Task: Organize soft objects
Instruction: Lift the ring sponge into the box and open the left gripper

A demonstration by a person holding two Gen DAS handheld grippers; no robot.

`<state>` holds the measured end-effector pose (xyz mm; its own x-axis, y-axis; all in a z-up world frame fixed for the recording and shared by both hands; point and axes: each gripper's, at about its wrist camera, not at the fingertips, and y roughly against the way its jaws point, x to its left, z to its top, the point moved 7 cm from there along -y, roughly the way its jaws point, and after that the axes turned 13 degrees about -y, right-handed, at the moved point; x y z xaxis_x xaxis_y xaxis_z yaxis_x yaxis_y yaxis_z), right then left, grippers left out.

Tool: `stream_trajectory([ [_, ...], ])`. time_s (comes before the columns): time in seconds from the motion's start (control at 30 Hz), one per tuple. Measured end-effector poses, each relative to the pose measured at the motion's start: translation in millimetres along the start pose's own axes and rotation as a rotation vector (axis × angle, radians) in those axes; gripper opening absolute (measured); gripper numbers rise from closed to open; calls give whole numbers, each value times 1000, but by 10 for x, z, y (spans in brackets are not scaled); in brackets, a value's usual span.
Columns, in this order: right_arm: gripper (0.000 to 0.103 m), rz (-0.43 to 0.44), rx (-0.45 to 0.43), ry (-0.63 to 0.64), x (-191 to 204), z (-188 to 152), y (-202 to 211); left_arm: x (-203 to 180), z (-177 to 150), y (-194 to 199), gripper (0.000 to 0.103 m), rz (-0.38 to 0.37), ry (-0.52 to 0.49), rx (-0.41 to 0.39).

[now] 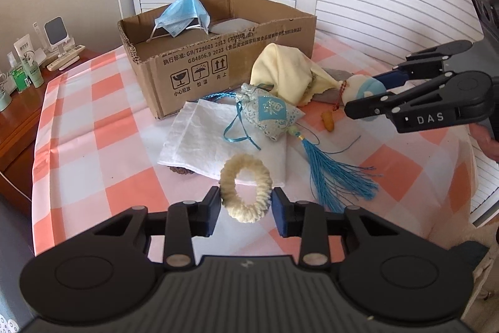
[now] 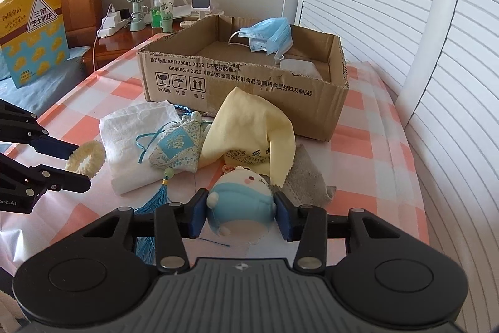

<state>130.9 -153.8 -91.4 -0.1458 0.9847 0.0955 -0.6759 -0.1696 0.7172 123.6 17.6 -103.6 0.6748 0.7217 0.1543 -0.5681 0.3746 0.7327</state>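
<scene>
From the left wrist we see our left gripper [image 1: 246, 206] closing around a cream scrunchie [image 1: 245, 188], its ring tilted toward the cardboard box [image 1: 218, 58]. Contact is unclear.

From the right wrist, our right gripper [image 2: 239, 216] clamps the blue plush toy [image 2: 241, 203], head toward the box marked "GB4806.9 2023"; its underside is hidden.

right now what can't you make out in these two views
- Cardboard box floor: near wall hides it, left wrist view.
- Brown item under the white towel: only an edge shows, left wrist view.
- Grey cloth: partly covered by the yellow cloth, right wrist view.
</scene>
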Motion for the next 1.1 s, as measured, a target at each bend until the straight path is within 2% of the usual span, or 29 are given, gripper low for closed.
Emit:
stream_trajectory([
  [0.13,50,5,-7,16,-12,66,124,6,36,102,34,-24,-11,22],
  [0.33,50,13,-44,37,-13,234,266,87,229,230,34,-34,-22,13],
  [0.63,50,27,-117,50,-28,601,334,384,864,245,34,5,-79,-54],
  [0.83,50,45,-154,34,-80,835,301,706,1358,-10,34,66,-103,-72],
  [1.1,50,45,-182,18,-196,1052,212,1128,1784,-567,34,100,-50,-26],
])
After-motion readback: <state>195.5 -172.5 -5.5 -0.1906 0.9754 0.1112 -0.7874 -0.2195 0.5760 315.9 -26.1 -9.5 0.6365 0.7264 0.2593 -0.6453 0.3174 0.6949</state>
